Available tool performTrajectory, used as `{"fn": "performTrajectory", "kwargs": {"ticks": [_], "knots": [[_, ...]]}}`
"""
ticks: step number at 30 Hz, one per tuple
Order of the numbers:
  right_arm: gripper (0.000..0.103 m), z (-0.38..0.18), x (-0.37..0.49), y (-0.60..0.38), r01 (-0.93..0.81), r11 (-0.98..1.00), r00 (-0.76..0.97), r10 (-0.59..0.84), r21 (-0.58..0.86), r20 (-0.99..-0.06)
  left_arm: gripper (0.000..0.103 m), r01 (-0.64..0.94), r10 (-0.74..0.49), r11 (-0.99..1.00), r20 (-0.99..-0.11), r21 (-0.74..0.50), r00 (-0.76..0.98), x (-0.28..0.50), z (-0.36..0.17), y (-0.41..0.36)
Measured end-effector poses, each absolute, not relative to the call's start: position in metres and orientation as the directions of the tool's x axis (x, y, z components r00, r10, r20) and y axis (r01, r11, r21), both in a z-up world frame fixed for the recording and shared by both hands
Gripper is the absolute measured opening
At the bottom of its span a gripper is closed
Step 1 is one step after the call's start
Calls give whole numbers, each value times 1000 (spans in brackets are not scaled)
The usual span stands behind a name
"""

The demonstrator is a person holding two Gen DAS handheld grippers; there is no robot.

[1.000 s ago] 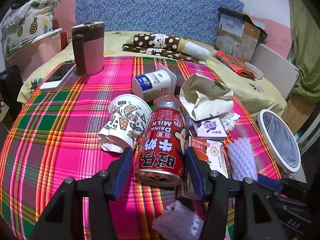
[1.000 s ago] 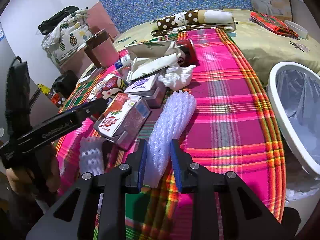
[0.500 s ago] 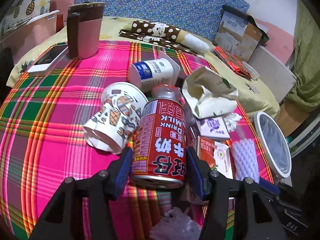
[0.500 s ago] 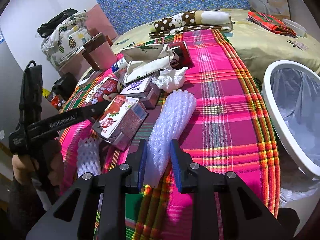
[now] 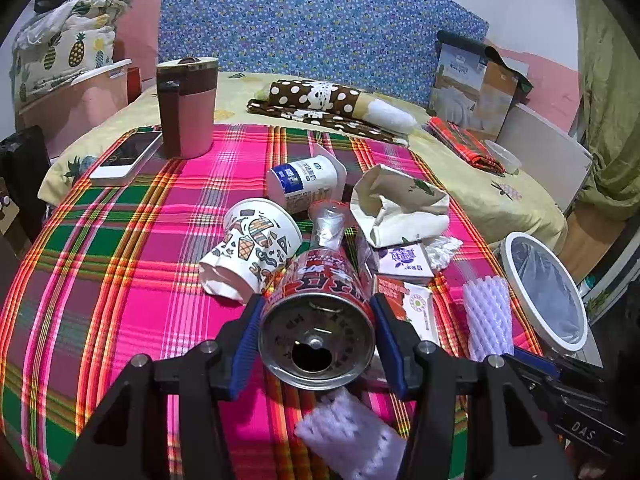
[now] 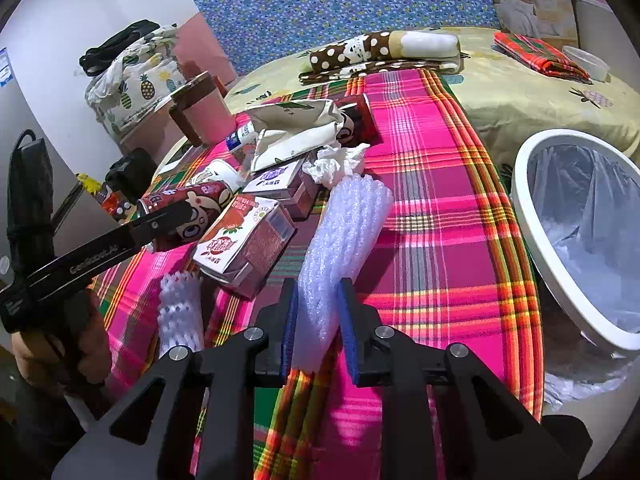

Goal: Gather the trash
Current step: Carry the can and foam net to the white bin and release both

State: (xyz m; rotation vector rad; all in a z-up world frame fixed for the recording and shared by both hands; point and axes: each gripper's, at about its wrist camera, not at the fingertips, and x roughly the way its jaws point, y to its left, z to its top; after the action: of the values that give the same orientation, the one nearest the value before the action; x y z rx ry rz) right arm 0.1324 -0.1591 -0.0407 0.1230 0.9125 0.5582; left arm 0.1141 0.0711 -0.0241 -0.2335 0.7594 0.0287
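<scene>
Left wrist view: the left gripper [image 5: 316, 338] holds the red milk can [image 5: 318, 320] by its sides, its jaws having just closed in on it. The can's long axis runs straight away from the camera, opened end facing the lens, far end tilted up over the plaid cloth [image 5: 120, 264] on the bed. Just beyond it lie a crushed paper cup [image 5: 252, 250] and a yogurt cup [image 5: 306, 182]. To carry it well, I would keep the opened end no lower than the rest, in case liquid remains, and clear the paper cup before swinging toward the bin [image 5: 546, 294] at the right edge.

Right wrist view: the right gripper [image 6: 318, 326] stands narrow, its jaws having just closed, pads pinching the near end of the white foam sleeve [image 6: 344, 240]. The sleeve lies on the cloth, long axis pointing away and slightly right, beside a juice carton [image 6: 244, 246]. It is soft, so a light grip and a short lift rightward to the bin should do.
</scene>
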Motion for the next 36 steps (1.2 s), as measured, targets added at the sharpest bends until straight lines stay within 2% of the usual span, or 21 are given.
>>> {"fn": "performTrajectory", "kwargs": {"ticks": [19, 27, 36], "knots": [[20, -28, 123, -178, -400, 850, 526, 519, 342, -674, 54, -72, -54, 982, -618, -177, 784, 94, 12, 50], [20, -18, 123, -203, -360, 873, 583, 486, 329, -652, 54, 36, -138, 983, -594, -182, 793, 111, 27, 5], [20, -15, 122, -256, -235, 922, 658, 383, 307, -648, 54, 184, -264, 964, -594, -194, 760, 140, 29, -64]]}}
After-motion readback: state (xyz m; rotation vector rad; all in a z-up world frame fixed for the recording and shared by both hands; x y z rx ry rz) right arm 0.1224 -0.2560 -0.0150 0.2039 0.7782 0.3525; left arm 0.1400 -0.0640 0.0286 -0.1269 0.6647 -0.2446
